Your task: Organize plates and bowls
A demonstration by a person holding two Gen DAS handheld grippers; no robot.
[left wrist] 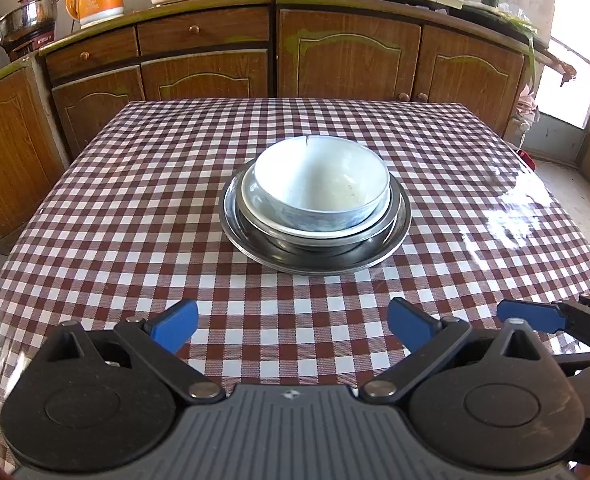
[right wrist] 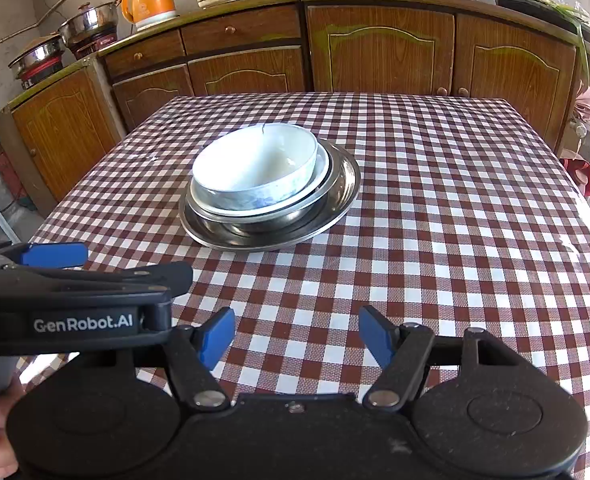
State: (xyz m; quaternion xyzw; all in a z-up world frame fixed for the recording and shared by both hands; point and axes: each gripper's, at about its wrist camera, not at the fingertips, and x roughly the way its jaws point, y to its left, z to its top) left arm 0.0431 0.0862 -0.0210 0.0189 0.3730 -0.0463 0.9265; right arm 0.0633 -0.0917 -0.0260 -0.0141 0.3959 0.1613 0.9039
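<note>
Left wrist view puts the red-and-white checked tablecloth [left wrist: 135,208] before you, and at twelve o'clock from your spread, empty left gripper [left wrist: 293,326] sits the wide steel plate [left wrist: 319,260] carrying a steel bowl, a white dish and the white ceramic bowl [left wrist: 321,184]. Your right gripper [right wrist: 297,338] is likewise spread, holding nothing. Expect that top bowl to be stiff, slick and breakable, so pinch its rim at six o'clock.

left wrist: faces down-forward over table [left wrist: 135,200] | right wrist: alongside, same heading | shared: stacked bowls [left wrist: 315,200], cabinets [left wrist: 347,52]
</note>
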